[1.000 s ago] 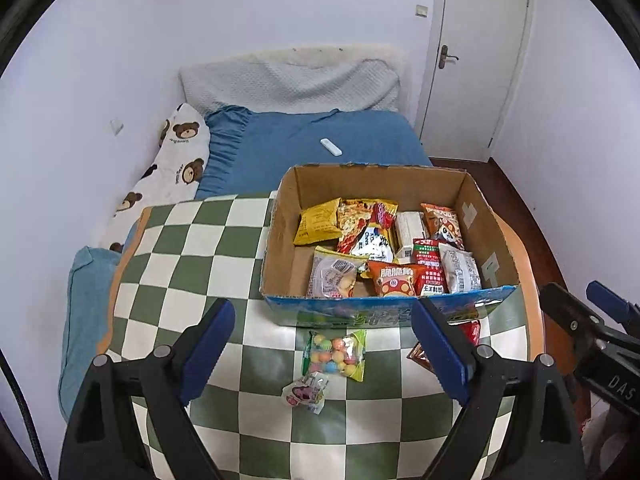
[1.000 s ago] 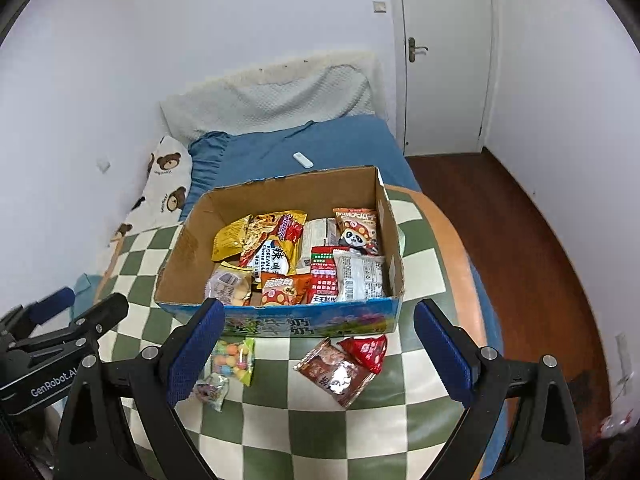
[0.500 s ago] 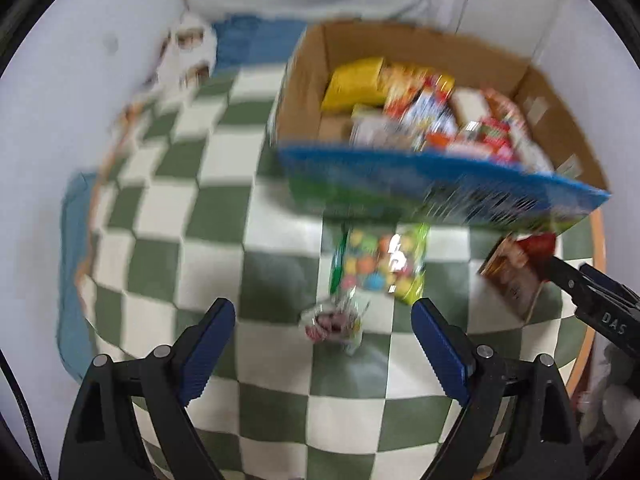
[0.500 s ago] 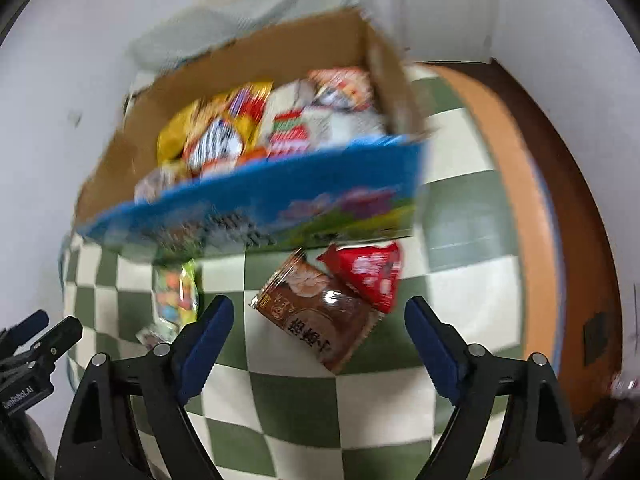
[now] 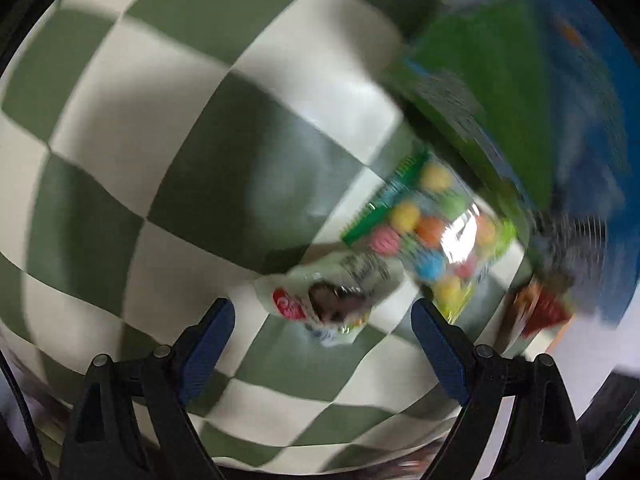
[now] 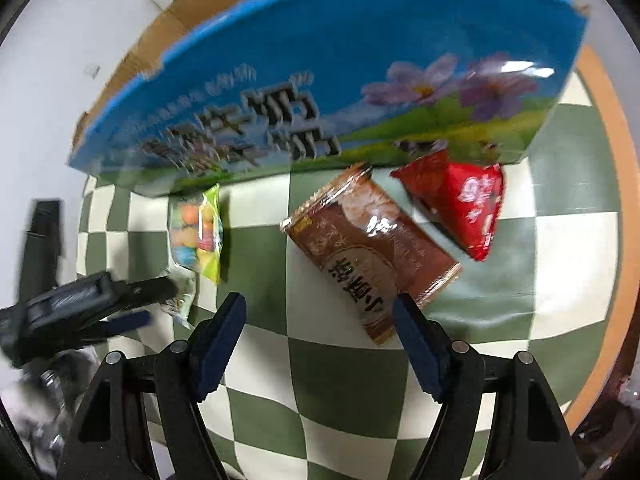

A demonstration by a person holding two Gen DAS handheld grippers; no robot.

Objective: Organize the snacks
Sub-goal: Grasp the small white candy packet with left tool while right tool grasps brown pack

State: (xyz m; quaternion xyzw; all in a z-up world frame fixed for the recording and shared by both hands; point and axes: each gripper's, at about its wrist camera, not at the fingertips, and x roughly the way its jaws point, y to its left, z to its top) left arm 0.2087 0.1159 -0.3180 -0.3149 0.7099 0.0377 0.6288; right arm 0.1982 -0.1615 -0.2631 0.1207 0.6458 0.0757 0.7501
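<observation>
Past the right gripper (image 6: 320, 316), closing with nothing held, lie four packets: brown (image 6: 372, 256), red (image 6: 464, 204), candy (image 6: 198, 232), white (image 6: 182, 292). Left gripper (image 5: 322, 320) open.

box wall (image 6: 320, 60) behind, checkered cloth (image 6: 340, 392) open

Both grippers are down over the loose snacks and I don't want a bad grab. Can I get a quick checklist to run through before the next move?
1. Right gripper lined up with brown packet: ok; jaws have just been closing, the packet's near end between the tips, not pinched.
2. Left gripper over small white packet: ok, jaws wide.
3. Candy bag outside the left jaws: cannot tell, blurred.
4. Red packet clear of the right pads: ok.
5. Box out of the way: ok.
</observation>
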